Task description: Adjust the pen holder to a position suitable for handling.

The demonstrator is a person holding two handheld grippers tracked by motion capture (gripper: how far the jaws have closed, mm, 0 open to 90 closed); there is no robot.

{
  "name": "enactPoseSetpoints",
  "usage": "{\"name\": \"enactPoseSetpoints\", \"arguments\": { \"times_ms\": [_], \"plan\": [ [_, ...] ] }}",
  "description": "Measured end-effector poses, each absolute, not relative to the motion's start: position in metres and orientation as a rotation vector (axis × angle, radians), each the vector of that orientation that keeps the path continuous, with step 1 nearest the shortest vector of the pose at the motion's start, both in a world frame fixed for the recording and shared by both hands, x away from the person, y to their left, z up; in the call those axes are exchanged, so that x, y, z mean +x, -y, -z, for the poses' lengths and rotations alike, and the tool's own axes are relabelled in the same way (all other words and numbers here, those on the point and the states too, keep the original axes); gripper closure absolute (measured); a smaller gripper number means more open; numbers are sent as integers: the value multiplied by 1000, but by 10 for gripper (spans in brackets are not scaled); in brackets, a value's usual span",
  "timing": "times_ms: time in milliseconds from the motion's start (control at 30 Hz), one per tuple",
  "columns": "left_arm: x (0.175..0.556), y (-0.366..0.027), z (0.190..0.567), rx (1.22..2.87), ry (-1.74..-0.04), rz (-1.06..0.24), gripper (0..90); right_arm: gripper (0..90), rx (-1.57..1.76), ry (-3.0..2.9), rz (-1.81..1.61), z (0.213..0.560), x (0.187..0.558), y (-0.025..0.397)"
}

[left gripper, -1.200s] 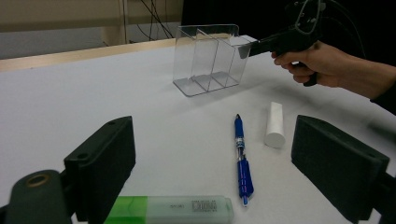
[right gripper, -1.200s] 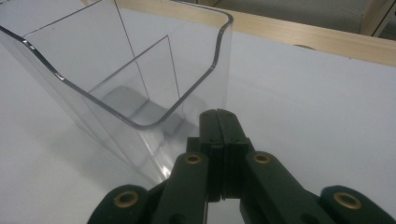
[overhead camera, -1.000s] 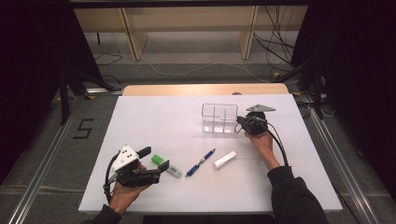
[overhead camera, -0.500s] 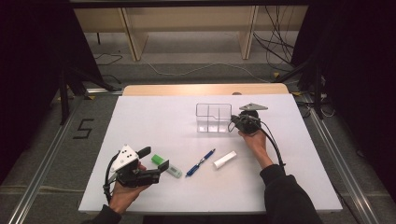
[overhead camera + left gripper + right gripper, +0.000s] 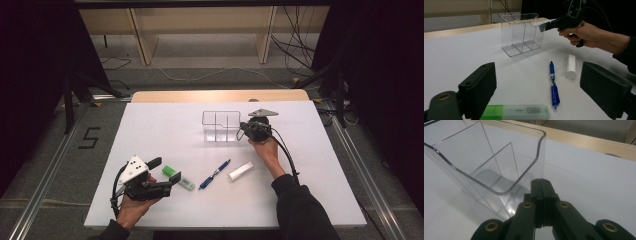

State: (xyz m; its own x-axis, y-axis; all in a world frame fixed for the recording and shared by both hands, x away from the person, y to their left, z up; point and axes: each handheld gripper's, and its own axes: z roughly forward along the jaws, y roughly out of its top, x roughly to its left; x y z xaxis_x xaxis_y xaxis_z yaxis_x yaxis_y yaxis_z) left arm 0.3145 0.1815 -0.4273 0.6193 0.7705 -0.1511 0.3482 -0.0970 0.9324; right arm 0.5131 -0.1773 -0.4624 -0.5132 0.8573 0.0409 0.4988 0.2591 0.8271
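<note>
Clear plastic divided organizer box (image 5: pixel 221 126) stands on my white worktop (image 5: pixel 165 125), my right tool (image 5: pixel 246 128) at its right wall. Left tool (image 5: pixel 537 85) spread, the green highlighter (image 5: pixel 515 112) lying nearer than the box. Right tool's (image 5: pixel 541 183) jaws pinch the box's corner rim.

A clear plastic organizer (image 5: pixel 220 126) with open-topped compartments stands upright on the white counter (image 5: pixel 160 130), toward its far side, empty.
</note>
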Motion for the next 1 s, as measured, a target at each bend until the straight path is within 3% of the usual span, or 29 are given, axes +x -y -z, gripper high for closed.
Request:
{"name": "enactPoseSetpoints", "arguments": {
  "times_ms": [233,367,667,1000],
  "plan": [
    [314,-181,428,1696,-921,-455,131,864,1257,-2096,-1147,457,510,187],
    [314,-181,428,1698,-925,-454,132,710,1252,-2083,-1170,450,505,197],
    [315,-180,429,1712,-930,-448,135,531,1259,-2054,-1219,432,489,211],
    [315,-180,429,1721,-939,-448,135,440,1200,-2046,-1286,417,466,212]
  ]
}}
